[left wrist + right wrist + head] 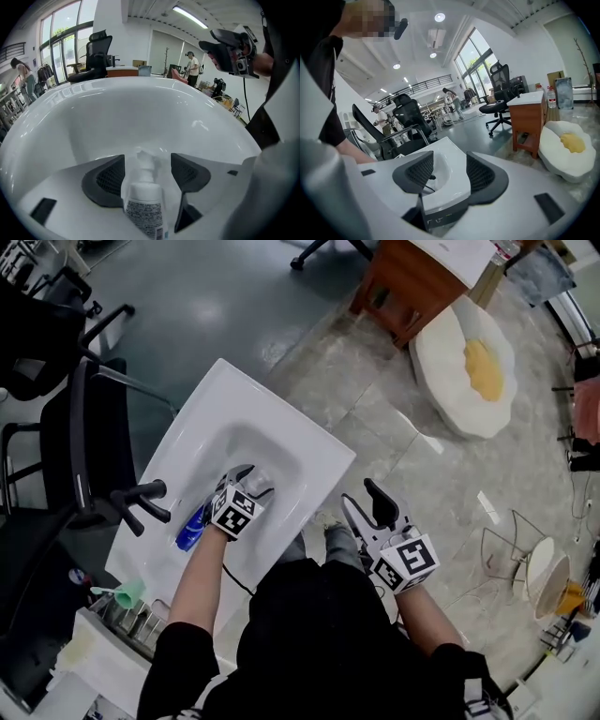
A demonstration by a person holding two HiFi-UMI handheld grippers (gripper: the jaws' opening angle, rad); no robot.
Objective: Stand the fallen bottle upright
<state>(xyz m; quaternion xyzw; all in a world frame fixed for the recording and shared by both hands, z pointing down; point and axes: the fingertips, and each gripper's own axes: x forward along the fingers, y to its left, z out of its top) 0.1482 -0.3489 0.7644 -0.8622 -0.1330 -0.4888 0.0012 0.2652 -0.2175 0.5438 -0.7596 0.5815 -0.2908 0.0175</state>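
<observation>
The fallen bottle (143,206), a pale plastic cylinder with a printed label and slim pump top, lies in the glossy white sink (140,108). It sits between the left gripper (147,171)'s ribbed black jaws, which stand apart without pressing it. The right gripper (449,171) hangs beside the sink, jaws apart and empty.

bottle (143,206) label print blurred, nothing legible

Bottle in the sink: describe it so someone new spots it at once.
Find the white sink in the middle of the head view. In its bowl, beside the black faucet, the bottle lies between the open fingers of the left gripper. It alone lies on its side, with a white pump top and printed label.
</observation>
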